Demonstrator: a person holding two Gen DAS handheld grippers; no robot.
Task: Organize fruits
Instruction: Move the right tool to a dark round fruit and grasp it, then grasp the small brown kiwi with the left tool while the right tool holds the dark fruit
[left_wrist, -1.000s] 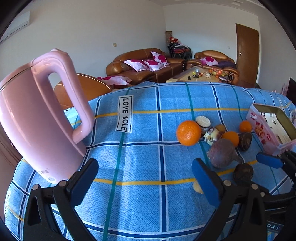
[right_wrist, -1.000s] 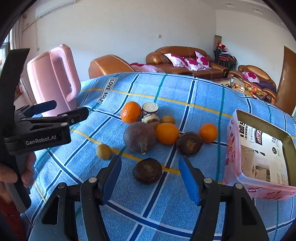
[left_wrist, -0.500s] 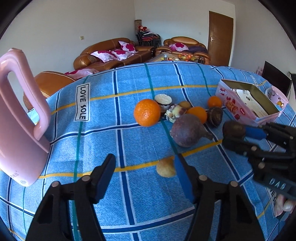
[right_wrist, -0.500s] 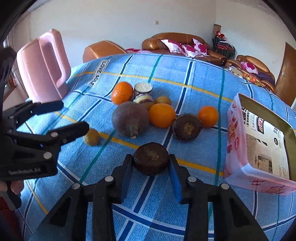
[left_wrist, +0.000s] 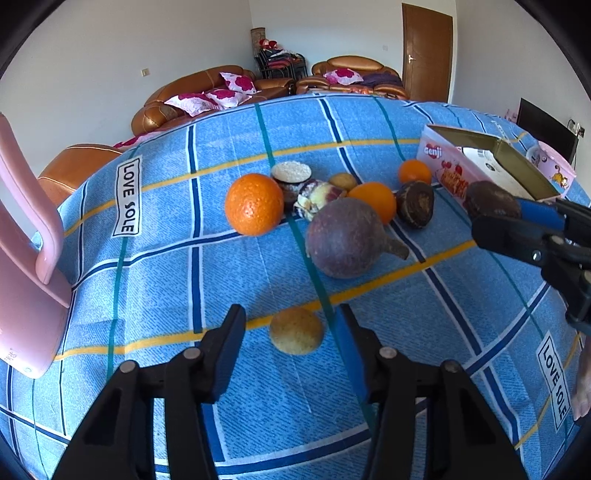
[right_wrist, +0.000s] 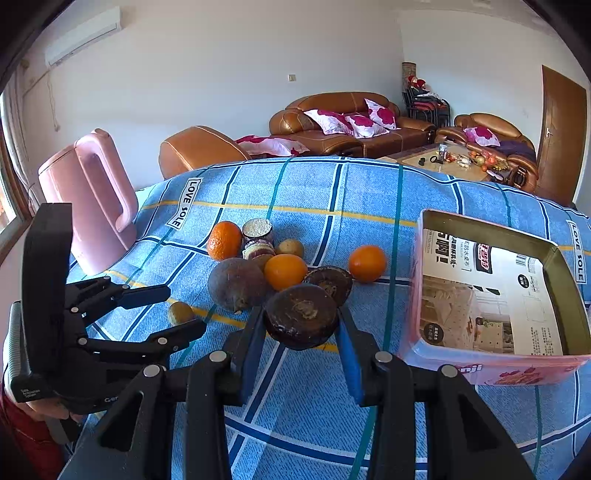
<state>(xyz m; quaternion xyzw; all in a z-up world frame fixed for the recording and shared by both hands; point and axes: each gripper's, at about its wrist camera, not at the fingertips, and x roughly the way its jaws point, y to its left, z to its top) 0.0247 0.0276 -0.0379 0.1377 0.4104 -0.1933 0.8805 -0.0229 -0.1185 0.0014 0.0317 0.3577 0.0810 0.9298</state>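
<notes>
My right gripper (right_wrist: 301, 334) is shut on a dark brown round fruit (right_wrist: 301, 315) and holds it above the blue checked cloth; the fruit also shows in the left wrist view (left_wrist: 489, 199). My left gripper (left_wrist: 291, 339) is open around a small yellow-brown fruit (left_wrist: 295, 330) that lies on the cloth, with gaps on both sides. Beyond lie a big purple fruit (left_wrist: 345, 236), oranges (left_wrist: 254, 208) (right_wrist: 367, 263), another dark fruit (right_wrist: 328, 280) and small pieces. The open pink tin (right_wrist: 491, 363) stands at the right.
A pink kettle (right_wrist: 86, 195) stands at the left edge of the table. A hand holds the left gripper's handle (right_wrist: 40, 332). Sofas and a coffee table are behind the table.
My right gripper has lifted the dark fruit off the cloth, toward the tin. My left gripper has come forward and down, so its fingers now stand on both sides of the small yellow-brown fruit.
</notes>
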